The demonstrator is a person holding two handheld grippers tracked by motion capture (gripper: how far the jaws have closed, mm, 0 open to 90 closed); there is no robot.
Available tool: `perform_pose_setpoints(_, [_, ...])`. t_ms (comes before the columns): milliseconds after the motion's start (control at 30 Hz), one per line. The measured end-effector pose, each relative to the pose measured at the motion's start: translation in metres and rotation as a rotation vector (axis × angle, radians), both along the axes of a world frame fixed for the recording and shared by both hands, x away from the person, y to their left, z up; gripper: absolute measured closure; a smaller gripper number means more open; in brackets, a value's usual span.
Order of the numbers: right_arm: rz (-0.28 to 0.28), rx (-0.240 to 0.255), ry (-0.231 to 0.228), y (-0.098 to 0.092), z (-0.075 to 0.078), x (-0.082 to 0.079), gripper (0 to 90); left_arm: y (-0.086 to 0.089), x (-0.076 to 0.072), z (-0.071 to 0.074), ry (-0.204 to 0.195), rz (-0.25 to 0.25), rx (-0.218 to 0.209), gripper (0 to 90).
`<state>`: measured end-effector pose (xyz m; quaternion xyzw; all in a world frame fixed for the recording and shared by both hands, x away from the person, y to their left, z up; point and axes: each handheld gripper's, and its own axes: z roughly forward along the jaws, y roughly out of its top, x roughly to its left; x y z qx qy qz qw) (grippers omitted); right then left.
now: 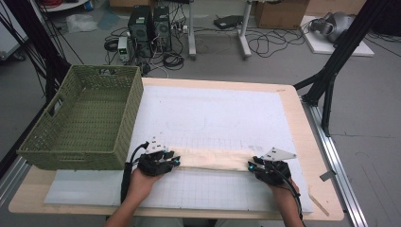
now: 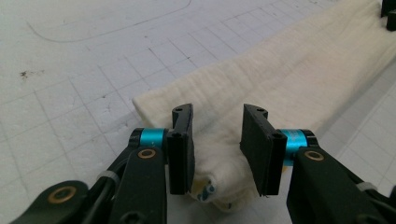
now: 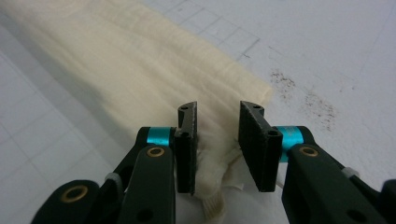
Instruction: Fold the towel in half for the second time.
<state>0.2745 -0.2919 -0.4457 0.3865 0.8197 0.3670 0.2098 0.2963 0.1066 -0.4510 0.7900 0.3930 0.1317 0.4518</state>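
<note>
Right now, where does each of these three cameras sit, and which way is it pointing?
High view: above the person's side, looking forward and down on the table, basket and folded cloth; forearms and both grippers enter from below.
Left gripper view: rides the left gripper, looking along its jaws at one cloth end.
Right gripper view: rides the right gripper, looking at the other end.
All three share the cloth.

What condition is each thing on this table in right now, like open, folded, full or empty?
Cream cloth: folded into a long narrow strip, lying flat on the mat.
Green woven basket: upright at the table's left, nothing visible inside.
Left gripper: jaws apart, astride the strip's left end, which bunches between them.
Right gripper: jaws apart, astride the strip's right end, cloth bunched between them.
White grid mat: spread flat, with a few dark specks.
</note>
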Motion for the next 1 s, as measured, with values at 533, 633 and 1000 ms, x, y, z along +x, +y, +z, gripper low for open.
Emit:
perform_pose_setpoints(533, [0.017, 0.084, -0.082, -0.019, 0.018, -0.012, 56.1, 0.010, -0.003, 0.004, -0.061, -0.018, -0.066, 57.3])
perform_pose_setpoints(633, [-0.003, 0.114, -0.112, -0.025, 0.024, -0.014, 47.3, 0.020, -0.004, 0.011, -0.123, -0.021, -0.133, 56.0])
perform_pose_setpoints(1000, [-0.111, 0.207, -0.156, -0.048, 0.032, -0.023, 22.5, 0.036, -0.003, 0.039, -0.182, 0.035, -0.288, 30.9])
